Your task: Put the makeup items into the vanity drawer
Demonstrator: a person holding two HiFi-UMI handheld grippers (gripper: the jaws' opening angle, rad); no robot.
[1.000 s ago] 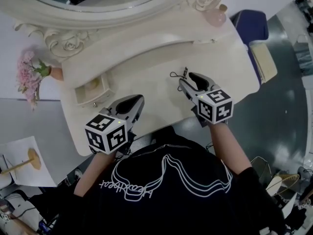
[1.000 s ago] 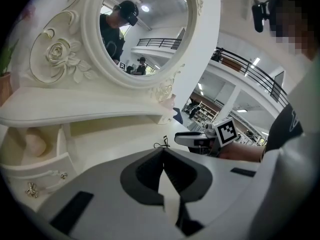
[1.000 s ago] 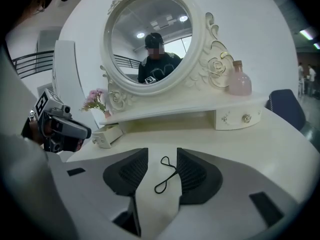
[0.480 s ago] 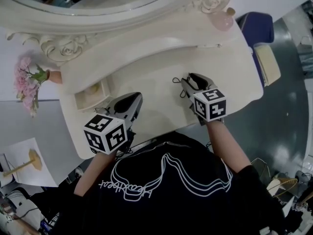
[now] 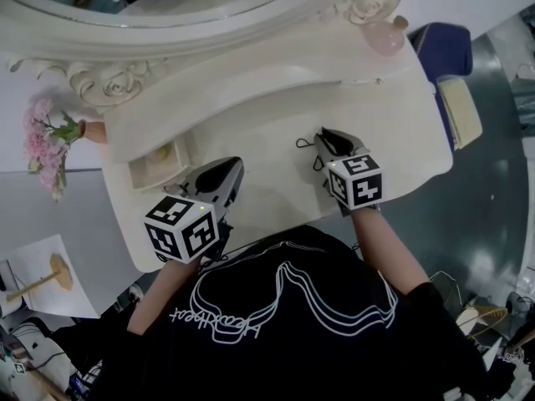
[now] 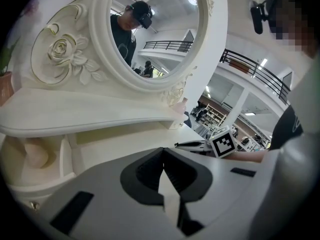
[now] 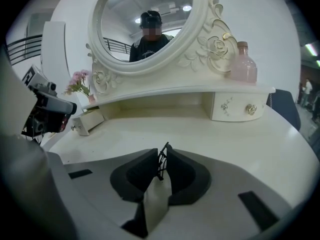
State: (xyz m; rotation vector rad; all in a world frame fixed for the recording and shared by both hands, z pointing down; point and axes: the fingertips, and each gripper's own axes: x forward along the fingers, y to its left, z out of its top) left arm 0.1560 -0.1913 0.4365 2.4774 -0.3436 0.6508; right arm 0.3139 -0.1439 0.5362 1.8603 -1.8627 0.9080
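Note:
A thin black wire clip [image 5: 304, 144] lies on the cream vanity top [image 5: 276, 115], its end between the tips of my right gripper [image 5: 323, 137]. In the right gripper view the jaws are closing, and the pads pinch the black wire clip [image 7: 161, 165] at my right gripper [image 7: 163, 156]. My left gripper [image 5: 233, 169] hovers over the front left of the top, shut and empty, seen also as my left gripper [image 6: 163, 167]. The small left drawer [image 5: 154, 166] stands pulled out, with a beige round item [image 6: 37, 154] inside.
A pink bottle [image 5: 386, 33] stands on the raised shelf at the far right, above a closed drawer [image 7: 240, 108]. Pink flowers [image 5: 46, 137] sit off the left end. The oval mirror [image 7: 142, 24] rises behind. A blue chair [image 5: 443, 47] is beyond the right edge.
My right gripper's jaws have closed from wide apart onto the black wire clip. The left gripper has stayed where it was.

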